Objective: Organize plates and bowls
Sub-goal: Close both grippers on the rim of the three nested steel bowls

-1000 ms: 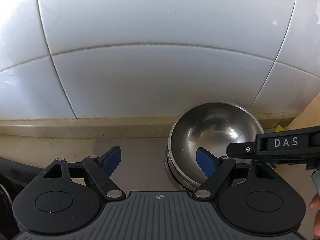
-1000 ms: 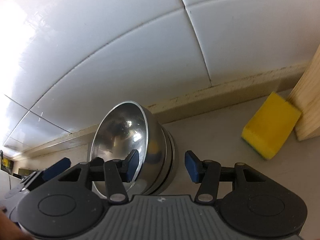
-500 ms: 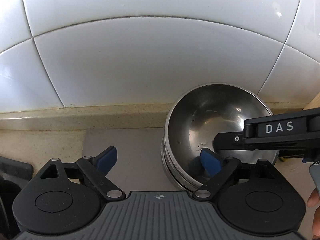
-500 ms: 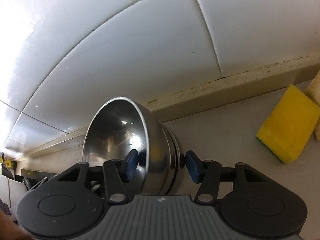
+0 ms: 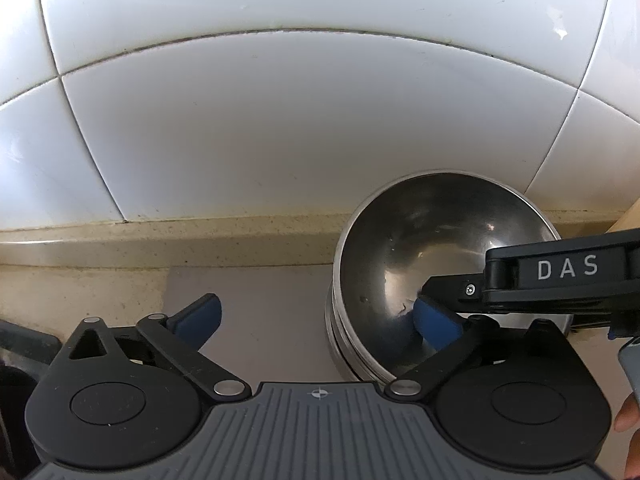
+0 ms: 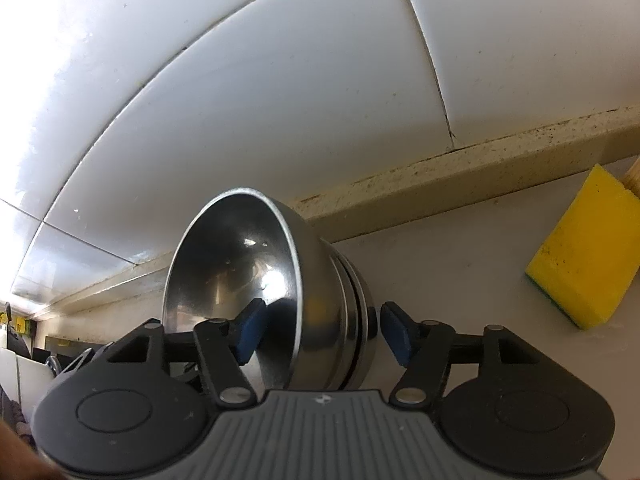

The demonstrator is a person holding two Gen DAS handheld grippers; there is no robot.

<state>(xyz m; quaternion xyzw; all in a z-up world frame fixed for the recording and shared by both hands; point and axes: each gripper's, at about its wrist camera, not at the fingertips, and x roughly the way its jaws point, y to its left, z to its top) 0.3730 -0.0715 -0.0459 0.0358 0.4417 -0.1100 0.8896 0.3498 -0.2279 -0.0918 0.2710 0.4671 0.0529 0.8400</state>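
Note:
A stack of several nested steel bowls [image 5: 420,248] stands on a grey mat [image 5: 272,304] close to the tiled wall. My left gripper [image 5: 318,320] is wide and still opening. Its right pad [image 5: 436,324] is inside the top bowl and its left pad [image 5: 200,316] is outside, so the near rim lies between them untouched. The right gripper's black body [image 5: 560,276] reaches in from the right. In the right wrist view the bowls [image 6: 232,264] sit between the opening jaws of my right gripper [image 6: 322,334]. One pad [image 6: 250,330] is inside and the other is just clear of the stack's outer wall.
A yellow sponge [image 6: 588,264] lies on the counter to the right, next to a wooden edge [image 6: 634,176]. A beige ledge [image 5: 200,240] runs under the white tiled wall [image 5: 320,120]. A dark object [image 5: 24,344] sits at far left. A person's fingertip [image 5: 628,416] shows at lower right.
Both grippers' jaws have spread wider. Both have sunk a little toward the bowls, and the left gripper's right pad now sits deeper inside the top bowl.

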